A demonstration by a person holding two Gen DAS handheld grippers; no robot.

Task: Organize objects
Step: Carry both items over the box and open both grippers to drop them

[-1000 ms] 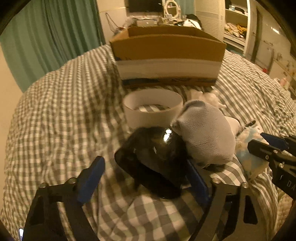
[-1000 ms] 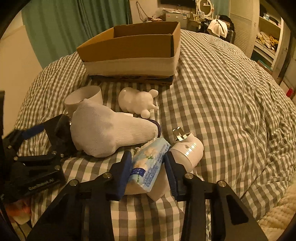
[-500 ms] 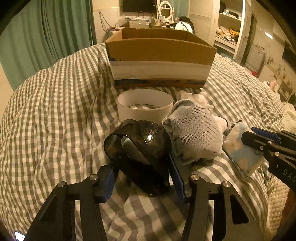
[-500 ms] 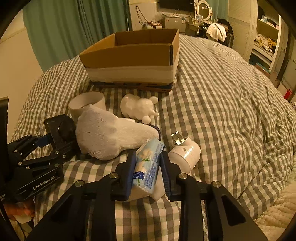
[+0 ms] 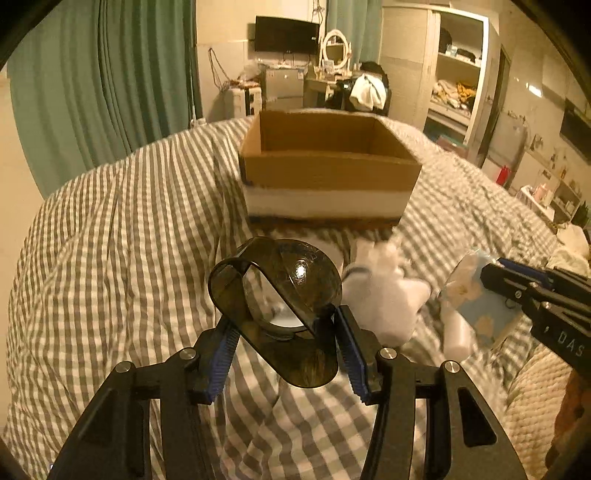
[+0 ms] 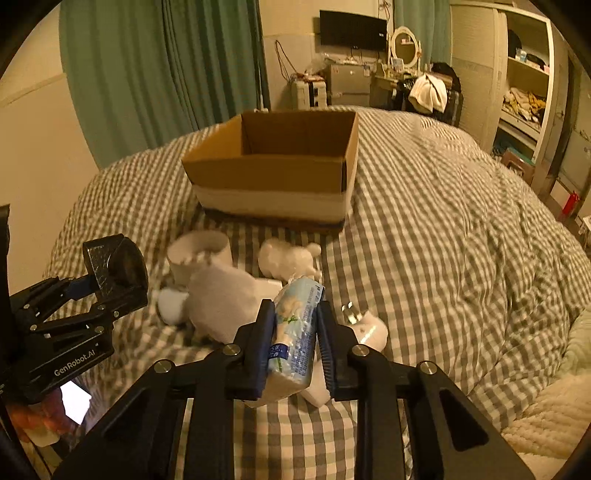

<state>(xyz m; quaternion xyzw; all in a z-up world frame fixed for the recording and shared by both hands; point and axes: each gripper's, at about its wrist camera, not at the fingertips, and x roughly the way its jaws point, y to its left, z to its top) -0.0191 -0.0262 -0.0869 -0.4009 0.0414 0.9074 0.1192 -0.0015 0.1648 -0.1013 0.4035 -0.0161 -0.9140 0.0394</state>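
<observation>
On the checked bed (image 6: 443, 240), carry both loads level over the near wall of the far cardboard box (image 6: 273, 173) (open, apparently empty) before releasing: left tongs (image 5: 284, 343) clench the dark plastic holder (image 5: 277, 295), right tongs (image 6: 295, 332) grip the tissue pack (image 6: 295, 325).

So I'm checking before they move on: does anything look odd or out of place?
Nothing damaged or spilled. Loose things, a sock, plug and figurine, lie jumbled on the bed before the box.

Home bedroom: checked-duvet bed (image 6: 443, 236), green curtains (image 6: 155, 74), wall TV (image 6: 352, 29), vanity mirror (image 6: 404, 46), open wardrobe shelves (image 6: 524, 85) with clothes.
</observation>
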